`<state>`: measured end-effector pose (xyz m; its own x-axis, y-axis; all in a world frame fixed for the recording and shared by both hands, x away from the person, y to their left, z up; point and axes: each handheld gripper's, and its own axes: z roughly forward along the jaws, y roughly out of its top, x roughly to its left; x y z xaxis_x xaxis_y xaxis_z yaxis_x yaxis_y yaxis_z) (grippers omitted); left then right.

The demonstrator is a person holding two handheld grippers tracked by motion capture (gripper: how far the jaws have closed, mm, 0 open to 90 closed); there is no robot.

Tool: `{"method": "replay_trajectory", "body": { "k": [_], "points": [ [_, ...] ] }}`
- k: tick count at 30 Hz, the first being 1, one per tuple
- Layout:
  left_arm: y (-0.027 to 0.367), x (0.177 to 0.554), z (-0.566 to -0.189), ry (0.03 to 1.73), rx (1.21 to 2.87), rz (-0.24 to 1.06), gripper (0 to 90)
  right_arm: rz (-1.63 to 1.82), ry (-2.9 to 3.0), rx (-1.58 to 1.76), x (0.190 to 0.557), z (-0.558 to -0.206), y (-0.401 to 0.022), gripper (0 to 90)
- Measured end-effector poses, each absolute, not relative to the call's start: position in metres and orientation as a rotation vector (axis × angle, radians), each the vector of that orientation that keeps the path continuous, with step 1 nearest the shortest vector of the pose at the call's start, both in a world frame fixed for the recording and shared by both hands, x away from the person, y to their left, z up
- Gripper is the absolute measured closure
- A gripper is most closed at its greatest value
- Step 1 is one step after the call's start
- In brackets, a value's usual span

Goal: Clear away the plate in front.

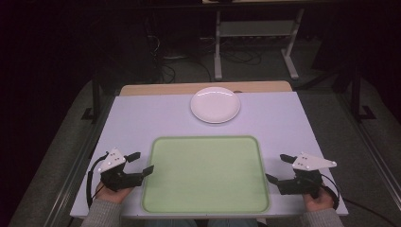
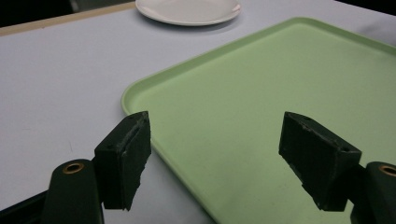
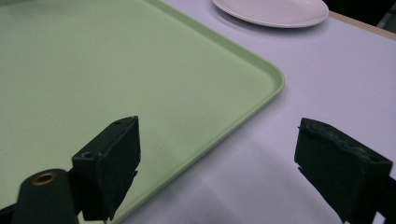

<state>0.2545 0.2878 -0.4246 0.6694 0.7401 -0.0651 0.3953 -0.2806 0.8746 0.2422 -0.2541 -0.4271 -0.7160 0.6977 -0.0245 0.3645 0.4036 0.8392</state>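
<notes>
Claws [image 1: 140, 162] beside crosswise green tray [image 1: 206, 208]

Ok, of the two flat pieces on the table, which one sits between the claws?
The green tray, rectangular with a raised rim, lies between the left claw and right claw. The round white plate sits beyond it, by the table's far edge.

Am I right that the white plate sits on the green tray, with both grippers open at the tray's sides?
Not quite. The plate sits on the table beyond the tray, apart from it, as the high view shows. The left gripper and right gripper are open at the tray's sides.
</notes>
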Motion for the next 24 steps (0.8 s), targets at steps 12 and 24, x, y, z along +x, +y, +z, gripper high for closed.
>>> {"method": "replay_trajectory", "body": {
  "k": [12,24],
  "points": [
    [0.283,0.256,-0.424,0.894,1.897,0.420,25.1,1.231,2.289,0.918,0.242,-0.427,-0.254,13.6],
    [0.264,0.268,-0.408,0.833,1.913,0.333,25.6,1.251,2.264,0.936,0.241,-0.424,-0.259,13.6]
  ]
}}
